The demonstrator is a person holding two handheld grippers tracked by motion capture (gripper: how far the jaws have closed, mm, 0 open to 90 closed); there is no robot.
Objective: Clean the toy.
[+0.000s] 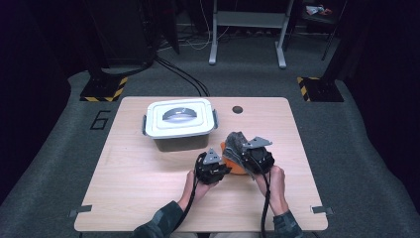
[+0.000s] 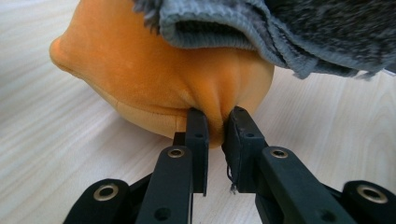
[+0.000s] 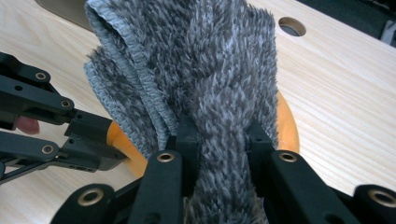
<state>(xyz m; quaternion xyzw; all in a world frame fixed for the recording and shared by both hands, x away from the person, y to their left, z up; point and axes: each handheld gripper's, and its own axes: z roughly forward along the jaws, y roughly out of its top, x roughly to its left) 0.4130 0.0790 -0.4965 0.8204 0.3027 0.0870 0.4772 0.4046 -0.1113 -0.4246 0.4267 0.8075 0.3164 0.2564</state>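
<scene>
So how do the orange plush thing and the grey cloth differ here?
The orange plush is smooth, rounded and rests on the table; the grey cloth is shaggy, hemmed and draped over it. The left gripper pinches the plush; the right gripper clamps the cloth. Both are soft and held.

From above, the room around me is dim, its corners falling nearly black, while the pale table (image 1: 148, 198) sits evenly lit from overhead, slightly soft and grainy. My hands cast only faint shadows. My gripper views are bright and warm; the grey cloth (image 3: 210, 70) looks sharp, and my nearest black jaws blur slightly at the bottom edge.
</scene>
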